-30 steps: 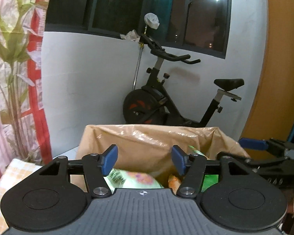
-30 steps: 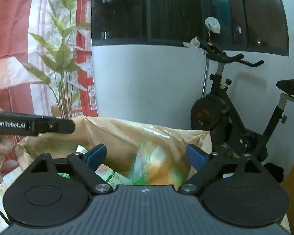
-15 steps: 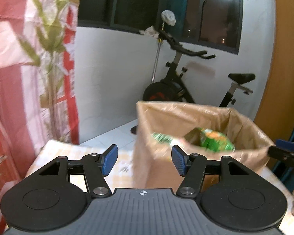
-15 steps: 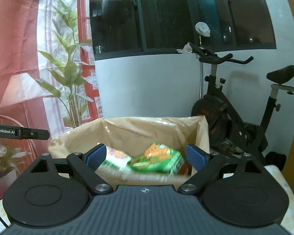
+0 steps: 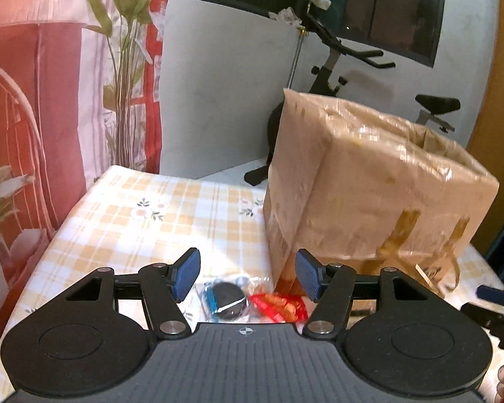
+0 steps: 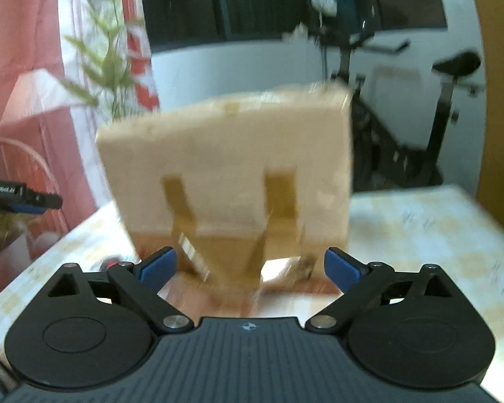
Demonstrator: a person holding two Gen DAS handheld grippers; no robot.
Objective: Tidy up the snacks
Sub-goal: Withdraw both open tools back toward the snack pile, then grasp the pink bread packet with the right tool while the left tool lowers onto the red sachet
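left claw (image 5: 247, 277): apart, empty, over loose snacks (image 5: 252, 300) for pickup. right claw (image 6: 250, 265): just widened, empty, facing box (image 6: 232, 181) on tabletop (image 5: 151, 215).

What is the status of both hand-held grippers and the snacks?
Left hand-held gripper open, empty, above cookie pack and red packet. Right hand-held gripper open, just widening, empty. Cardboard box close ahead.

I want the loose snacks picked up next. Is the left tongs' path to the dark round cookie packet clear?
Probably yes: the dark round cookie packet lies just ahead of the open left tongs, nothing between them.
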